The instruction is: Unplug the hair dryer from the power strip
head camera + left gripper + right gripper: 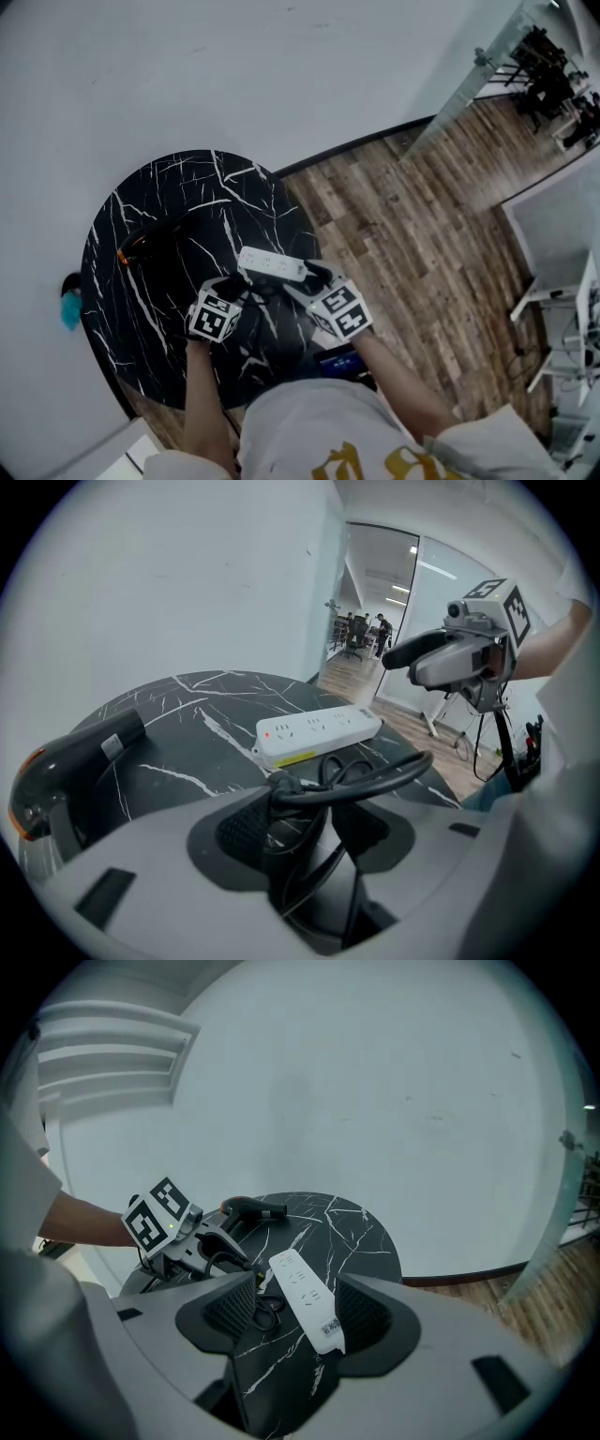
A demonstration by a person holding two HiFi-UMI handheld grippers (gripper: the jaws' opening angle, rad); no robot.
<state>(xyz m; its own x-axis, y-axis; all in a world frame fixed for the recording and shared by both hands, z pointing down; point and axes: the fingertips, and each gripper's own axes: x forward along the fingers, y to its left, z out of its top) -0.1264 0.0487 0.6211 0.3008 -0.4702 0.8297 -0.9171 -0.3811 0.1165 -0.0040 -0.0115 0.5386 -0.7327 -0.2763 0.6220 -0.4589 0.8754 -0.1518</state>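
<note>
1. Closest in, the person's two bare forearms (pixel 202 394) reach forward from a pale shirt (pixel 309 431), over the near edge of a round black marble table (pixel 150 187) veined with white.
2. The left gripper (pixel 314 803) sits low over the near part of the table. Its jaws are drawn in on a black cord (pixel 375 775) and pinch it, with loose loops of the cord standing up above them. The thick end of the cord lies just short of the strip and is not plugged into it.
3. The right gripper (pixel 298 1307) is just beside the left one, held up off the table. Its jaws are spread wide and grip nothing. From its own camera, the near end of the strip shows in the gap between them, lower down on the tabletop.
4. The white power strip (pixel 319 733) lies flat on the table just beyond both grippers. A small red light shows at one end, and the sockets along its top have nothing in them.
5. Farther out and to the left, the hair dryer (pixel 141 246) lies on its side on the table, well apart from the strip. It is dark, with orange trim at one end.
6. Beyond the table stands a plain pale wall (pixel 187 75). A wood-plank floor (pixel 394 216) runs off to the right.
</note>
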